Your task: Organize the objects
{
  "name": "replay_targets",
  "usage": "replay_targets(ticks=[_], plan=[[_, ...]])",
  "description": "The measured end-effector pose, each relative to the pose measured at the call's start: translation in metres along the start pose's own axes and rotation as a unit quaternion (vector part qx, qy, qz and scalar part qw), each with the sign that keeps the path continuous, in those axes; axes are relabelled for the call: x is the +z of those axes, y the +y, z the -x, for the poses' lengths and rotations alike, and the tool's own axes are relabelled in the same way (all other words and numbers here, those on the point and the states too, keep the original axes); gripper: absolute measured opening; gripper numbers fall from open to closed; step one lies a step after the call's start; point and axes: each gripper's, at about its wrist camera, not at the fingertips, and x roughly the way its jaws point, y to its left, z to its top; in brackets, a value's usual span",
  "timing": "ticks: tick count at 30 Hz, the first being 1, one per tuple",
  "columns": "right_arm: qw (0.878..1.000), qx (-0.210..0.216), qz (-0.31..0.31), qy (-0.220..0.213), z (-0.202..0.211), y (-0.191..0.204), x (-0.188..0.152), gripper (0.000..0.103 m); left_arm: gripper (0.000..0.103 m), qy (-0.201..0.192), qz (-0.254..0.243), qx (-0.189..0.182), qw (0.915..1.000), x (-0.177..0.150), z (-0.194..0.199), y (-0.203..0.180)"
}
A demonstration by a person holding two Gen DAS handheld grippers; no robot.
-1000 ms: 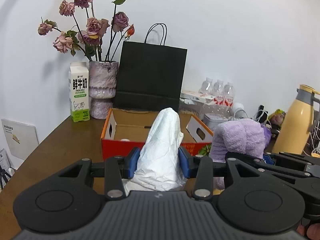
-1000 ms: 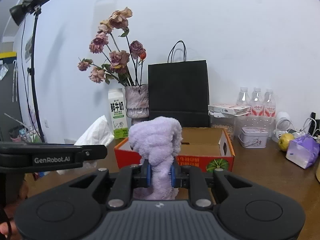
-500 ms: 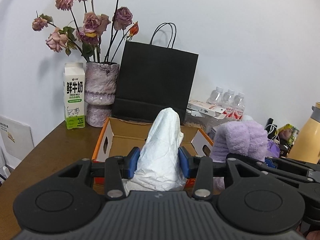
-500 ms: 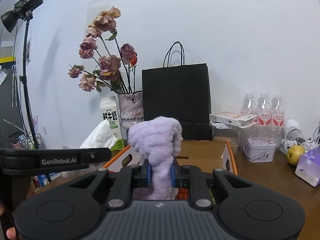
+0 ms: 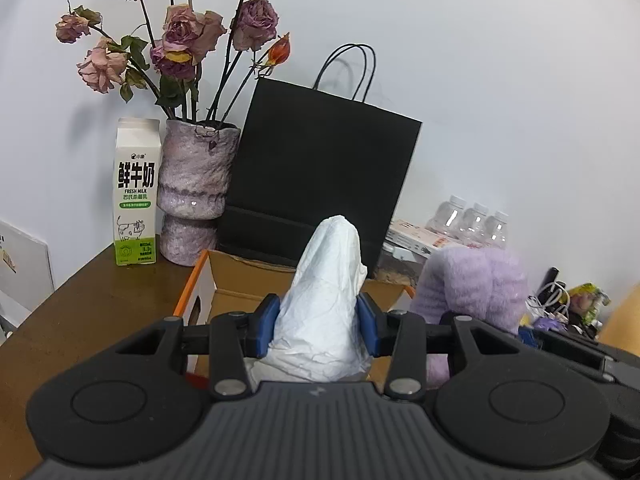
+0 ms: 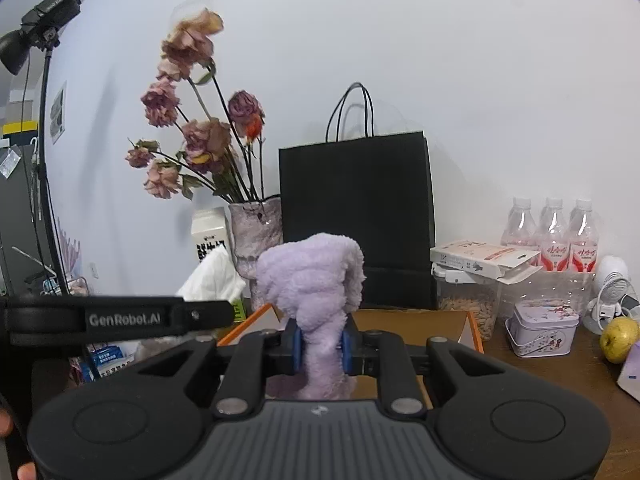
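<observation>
Left wrist: cardboard box (image 5: 240, 276) nearer, white cloth (image 5: 324, 304) still gripped

A crumpled white cloth (image 5: 324, 304) is showing between blue pads (image 5: 267, 323); a fluffy lilac towel (image 6: 316, 280) is sitting at 3 o'clock of it. At 12 o'clock a matte black bag (image 5: 320, 176) is standing, mottled purple vase (image 5: 194, 188) at 10, orange-edged tan box (image 5: 228, 280) below.

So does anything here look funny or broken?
The roses in the purple vase are dried out and drooping. Otherwise nothing stands out: the left claw holds a crumpled white cloth, and the right claw pinches a fluffy purple towel.
</observation>
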Motion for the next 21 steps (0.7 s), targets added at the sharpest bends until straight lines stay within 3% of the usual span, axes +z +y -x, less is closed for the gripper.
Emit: replay_targets(ticks=[10,21], plan=[[0.999,0.004,0.002,0.035,-0.045,-0.019,0.002,0.017,0.042,0.027,0.007,0.016,0.9995,0.009,-0.049,0.006],[0.996,-0.027,-0.024,0.077,-0.087,-0.05,-0.021,0.018,0.043,0.078,-0.031,0.049,0.9952,-0.008,-0.098,0.012]])
